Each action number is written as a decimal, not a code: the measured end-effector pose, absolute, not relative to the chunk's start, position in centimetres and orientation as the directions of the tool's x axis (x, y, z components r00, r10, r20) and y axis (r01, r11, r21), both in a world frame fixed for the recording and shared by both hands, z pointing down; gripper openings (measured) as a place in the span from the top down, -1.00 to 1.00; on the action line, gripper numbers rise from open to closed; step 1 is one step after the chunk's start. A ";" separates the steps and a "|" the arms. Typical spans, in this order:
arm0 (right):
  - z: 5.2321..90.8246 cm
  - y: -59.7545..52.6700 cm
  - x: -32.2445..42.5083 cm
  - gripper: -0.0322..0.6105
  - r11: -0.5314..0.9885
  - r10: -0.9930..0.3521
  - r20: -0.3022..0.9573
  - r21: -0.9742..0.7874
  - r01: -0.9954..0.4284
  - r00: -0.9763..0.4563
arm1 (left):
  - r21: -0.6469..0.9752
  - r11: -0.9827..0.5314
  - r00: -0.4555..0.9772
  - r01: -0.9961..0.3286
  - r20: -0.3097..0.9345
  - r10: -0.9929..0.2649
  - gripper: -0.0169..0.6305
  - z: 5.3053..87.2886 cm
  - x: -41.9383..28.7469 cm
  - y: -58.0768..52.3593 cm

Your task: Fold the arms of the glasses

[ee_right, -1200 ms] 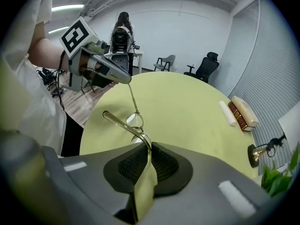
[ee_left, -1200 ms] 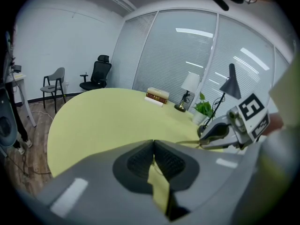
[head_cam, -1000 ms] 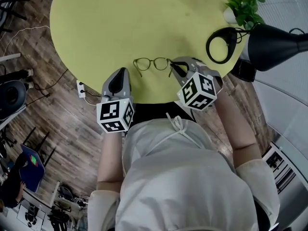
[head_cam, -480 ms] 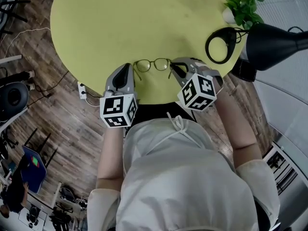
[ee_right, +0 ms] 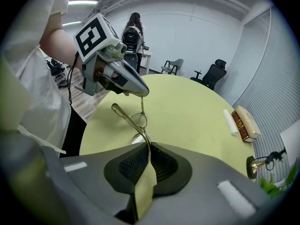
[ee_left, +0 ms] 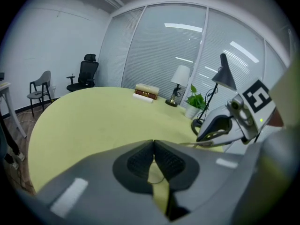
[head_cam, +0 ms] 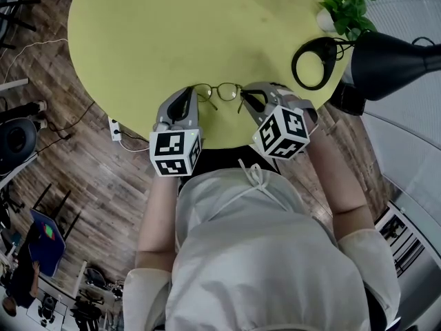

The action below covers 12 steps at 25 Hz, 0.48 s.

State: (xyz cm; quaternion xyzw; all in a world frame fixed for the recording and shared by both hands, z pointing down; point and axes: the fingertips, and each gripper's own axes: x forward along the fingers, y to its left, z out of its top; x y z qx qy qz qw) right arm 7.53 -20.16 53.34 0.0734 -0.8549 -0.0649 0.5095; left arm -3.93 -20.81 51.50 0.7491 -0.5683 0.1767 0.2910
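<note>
In the head view, a round yellow-green bench (head_cam: 172,33) fills the top. The glasses (head_cam: 224,90) lie near its close edge, with both arms open. The left gripper (head_cam: 189,94) has its tip right at the left end of the glasses. The right gripper (head_cam: 249,96) is at the right end. A plant (head_cam: 348,12) and a black lamp (head_cam: 389,57) stand far off to the right.

In the left gripper view, the left jaws are shut, tip against tip. A thin line shows in the gap lower down. It is not clear if the jaws pinch the glasses' arm or only touch it. The right gripper (ee_left: 200,137) is near, on the right. Some books (ee_left: 146,91) lie at the far side of the bench.

In the right gripper view, the right jaws are almost shut and hold one gold arm of the glasses between the pads. That arm sticks up and away from the jaws. The lenses rest on the bench just past them. The other arm runs up to the tip of the left gripper.
</note>
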 end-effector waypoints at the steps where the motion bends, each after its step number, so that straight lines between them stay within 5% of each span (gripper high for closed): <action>1: 53.3 -20.2 7.6 0.85 0.981 -0.191 0.861 0.184 -0.061 -0.471 | 0.231 -0.193 0.296 -0.953 0.600 -0.743 0.93 51.7 -3.6 -20.9; 12: 53.7 -20.2 7.9 0.85 0.983 -0.181 0.856 0.163 -0.080 -0.484 | 0.244 -0.200 0.313 -0.949 0.637 -0.704 0.93 54.5 -1.3 -21.5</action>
